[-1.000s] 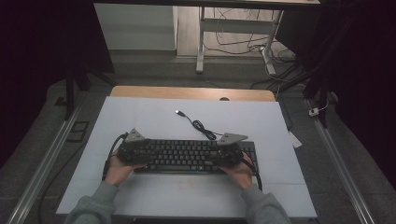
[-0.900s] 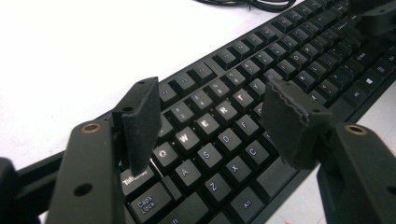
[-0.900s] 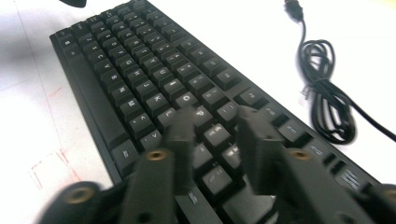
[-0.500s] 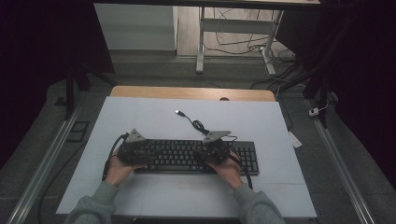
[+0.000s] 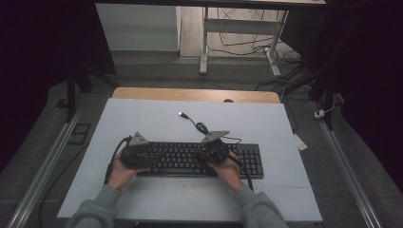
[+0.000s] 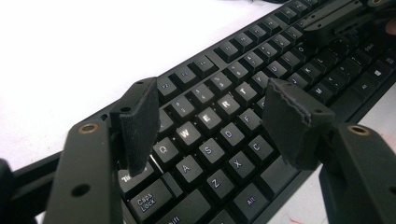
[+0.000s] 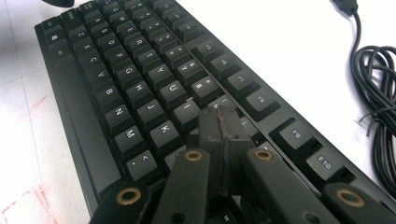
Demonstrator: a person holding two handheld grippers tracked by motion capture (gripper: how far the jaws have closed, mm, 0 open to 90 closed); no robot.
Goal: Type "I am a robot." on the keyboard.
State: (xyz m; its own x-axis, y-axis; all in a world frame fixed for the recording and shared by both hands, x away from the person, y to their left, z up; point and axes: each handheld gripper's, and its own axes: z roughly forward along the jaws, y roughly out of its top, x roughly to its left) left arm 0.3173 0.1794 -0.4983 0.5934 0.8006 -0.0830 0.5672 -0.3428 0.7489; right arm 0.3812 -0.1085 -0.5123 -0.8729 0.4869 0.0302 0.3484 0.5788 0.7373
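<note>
A black keyboard [image 5: 190,159] lies across the white table mat [image 5: 142,118], close to the person. My left gripper [image 5: 148,158] hovers over its left end, open, and between the jaws I see the Q, W, E, R keys [image 6: 212,107]. My right gripper [image 5: 206,154] is over the middle of the keyboard, shut, its joined tips [image 7: 219,116] low over the keys beside K and I, with nothing between them. In the left gripper view the right gripper [image 6: 336,23] shows farther along the keyboard [image 6: 243,70].
The keyboard's black cable [image 5: 196,125] lies coiled on the mat behind it, ending in a USB plug [image 5: 181,114]; the coil [image 7: 378,93] also shows beside the function keys. A wooden table edge [image 5: 190,94] runs beyond the mat.
My right hand has slid left along the keyboard, from near its right end to the middle. The left hand has stayed in place.
</note>
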